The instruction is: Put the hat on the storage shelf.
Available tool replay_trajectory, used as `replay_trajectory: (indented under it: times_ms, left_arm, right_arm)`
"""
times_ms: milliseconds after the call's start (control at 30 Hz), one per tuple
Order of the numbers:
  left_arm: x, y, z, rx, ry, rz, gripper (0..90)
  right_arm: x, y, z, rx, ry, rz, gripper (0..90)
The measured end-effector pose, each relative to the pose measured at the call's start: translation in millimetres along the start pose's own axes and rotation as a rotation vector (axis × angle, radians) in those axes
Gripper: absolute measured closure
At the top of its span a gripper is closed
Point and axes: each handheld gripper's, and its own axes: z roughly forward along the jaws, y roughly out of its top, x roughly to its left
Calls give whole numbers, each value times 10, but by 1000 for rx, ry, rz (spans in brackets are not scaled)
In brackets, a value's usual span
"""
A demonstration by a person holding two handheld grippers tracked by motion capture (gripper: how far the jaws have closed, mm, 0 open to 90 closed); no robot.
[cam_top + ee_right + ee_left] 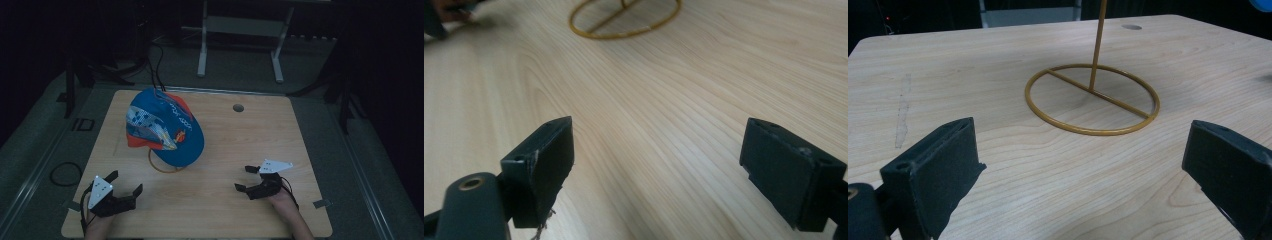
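High view first: a blue cap (167,131) sits on a thin gold stand (161,164) toward the table's (250,135) far left. The left gripper (125,182) lies at the near-left edge, jaws spread and empty, and the cap is ahead of it and slightly to its right. The right gripper (247,177), also spread and holding nothing, sits well apart on the other side (clearly the farther hand).

Left gripper view: the stand's ring base (1092,99) lies straight ahead between the parted jaws, its rod rising upright.

Right gripper view: the ring (624,20) is far off, up and left, jaws wide.
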Motion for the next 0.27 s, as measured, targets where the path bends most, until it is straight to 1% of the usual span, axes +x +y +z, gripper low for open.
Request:
replay_trajectory:
  times_ms: [33,133,267]
  left_arm:
    - [6,-1,0,-1,0,-1,21]
    - [19,-3,-1,1,0,-8,21]
    - [23,-3,3,1,-4,-10,21]
  right_arm:
    - [-7,-3,-11,3,-10,-3,141]
    - [-43,-23,-42,8,-18,11,142]
    - [-68,-32,-52,-2,-16,25,141]
